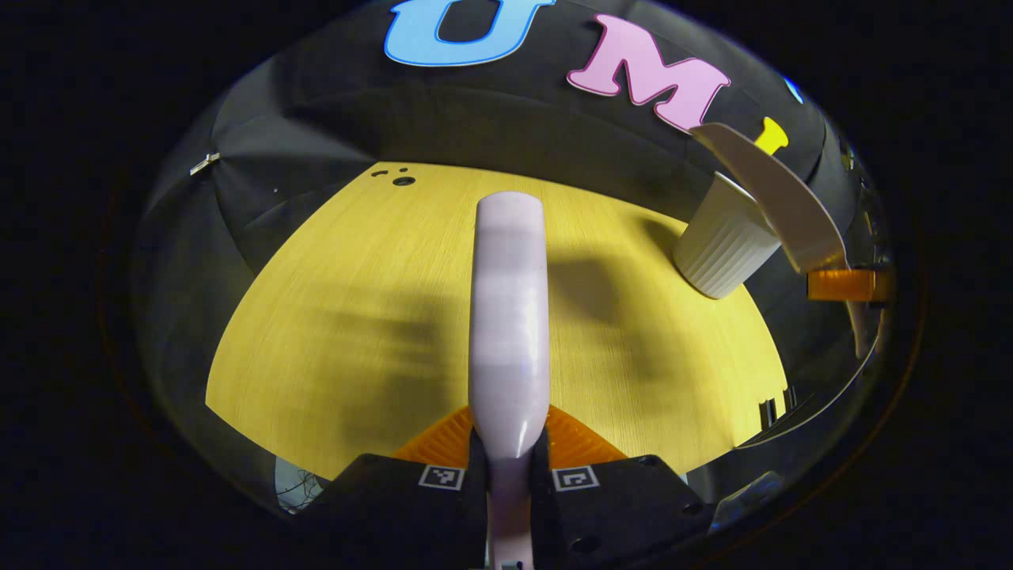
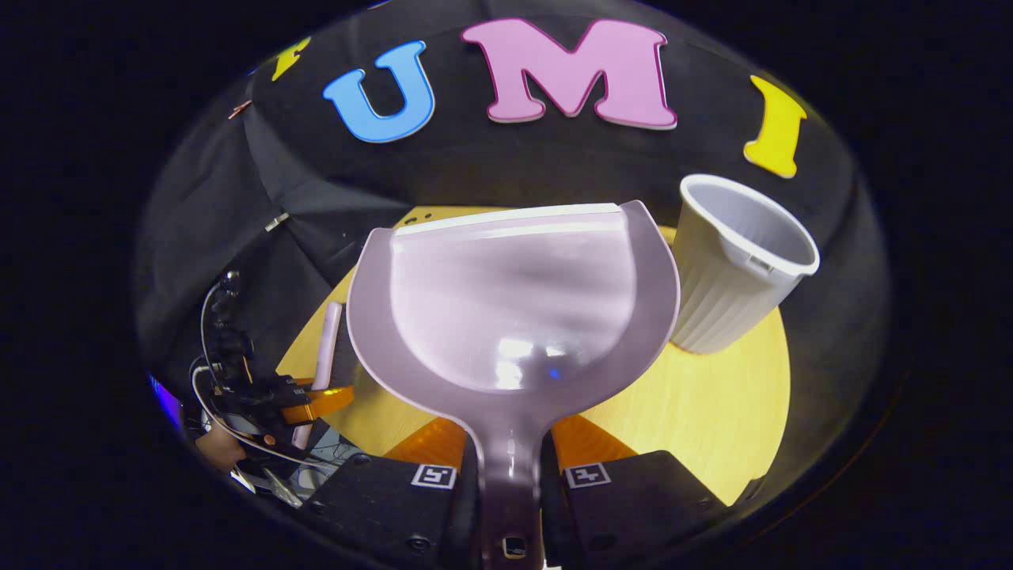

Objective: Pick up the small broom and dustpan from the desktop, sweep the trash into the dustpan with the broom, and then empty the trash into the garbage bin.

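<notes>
Nearest the lens in the left gripper view, the left gripper (image 1: 508, 463) has its two fingers closed tight on the pale handle of the broom (image 1: 508, 317), which runs straight out ahead of the camera over the yellow wooden desktop (image 1: 332, 317); the bristle end is not visible from here, so I cannot tell which way it points. Held along the gripper's own axis like this, the broom looks parked out of the way rather than sweeping. Farther off to the right stands the ribbed white garbage bin (image 1: 724, 249), with the dustpan (image 1: 779, 194) raised beside and above its rim, seen edge-on. In the right gripper view, the right gripper (image 2: 510, 475) sits closest, both fingers clamped on the stem of the dustpan (image 2: 514, 309), whose scoop opens away from the camera with its straight lip farthest out. The scoop looks bare; I see no trash in it, though glare covers part of its floor. The garbage bin (image 2: 740, 269) stands just right of the scoop, leaning in this fisheye picture, its mouth open; no trash shows in the part of its inside that can be seen. The pan's nearness to the bin suggests the emptying step is at hand or just done. At lower left the broom (image 2: 324, 348) shows with the other gripper holding it, well apart from the bin.
</notes>
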Motion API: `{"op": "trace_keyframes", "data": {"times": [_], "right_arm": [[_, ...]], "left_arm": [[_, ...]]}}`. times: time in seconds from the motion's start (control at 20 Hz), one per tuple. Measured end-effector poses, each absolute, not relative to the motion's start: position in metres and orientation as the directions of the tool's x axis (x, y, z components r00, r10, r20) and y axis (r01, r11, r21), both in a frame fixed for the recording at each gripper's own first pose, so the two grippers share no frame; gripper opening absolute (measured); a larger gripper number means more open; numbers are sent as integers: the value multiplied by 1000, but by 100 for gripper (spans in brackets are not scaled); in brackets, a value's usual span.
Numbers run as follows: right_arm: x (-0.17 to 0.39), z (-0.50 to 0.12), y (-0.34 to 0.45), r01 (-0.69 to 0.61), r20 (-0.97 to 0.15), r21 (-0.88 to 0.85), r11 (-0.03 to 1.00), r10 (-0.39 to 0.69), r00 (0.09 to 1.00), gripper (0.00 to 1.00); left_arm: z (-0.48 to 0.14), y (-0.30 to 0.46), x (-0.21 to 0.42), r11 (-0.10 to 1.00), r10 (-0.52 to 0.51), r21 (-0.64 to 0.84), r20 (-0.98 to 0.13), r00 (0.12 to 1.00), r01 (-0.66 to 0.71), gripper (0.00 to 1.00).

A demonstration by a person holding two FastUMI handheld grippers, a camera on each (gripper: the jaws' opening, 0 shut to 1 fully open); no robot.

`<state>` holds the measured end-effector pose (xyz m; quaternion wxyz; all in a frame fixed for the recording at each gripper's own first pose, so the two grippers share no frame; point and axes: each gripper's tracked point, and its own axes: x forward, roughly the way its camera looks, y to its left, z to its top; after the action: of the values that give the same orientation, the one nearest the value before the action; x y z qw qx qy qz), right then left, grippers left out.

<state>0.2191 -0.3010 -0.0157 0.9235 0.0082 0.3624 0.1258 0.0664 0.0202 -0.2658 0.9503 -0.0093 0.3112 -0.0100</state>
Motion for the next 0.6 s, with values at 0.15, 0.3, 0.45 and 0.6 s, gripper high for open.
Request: {"op": "trace_keyframes", "data": {"times": [0.15, 0.3, 0.45, 0.6], "right_arm": [[212, -62, -302, -200, -746, 75, 977, 188, 639, 35], [200, -99, -310, -179, -819, 67, 982, 157, 553, 35], [194, -112, -317, -131, -858, 64, 989, 121, 499, 31], [197, -107, -313, -80, -875, 59, 995, 90, 476, 35]], "left_arm": [[-288, 22, 81, 999, 18, 48, -640, 768, 16, 25], [-305, 21, 96, 991, 54, 125, -682, 730, 45, 26], [-320, 23, 112, 984, 84, 171, -716, 693, 58, 26], [-333, 21, 121, 983, 112, 180, -759, 641, 41, 27]]}}
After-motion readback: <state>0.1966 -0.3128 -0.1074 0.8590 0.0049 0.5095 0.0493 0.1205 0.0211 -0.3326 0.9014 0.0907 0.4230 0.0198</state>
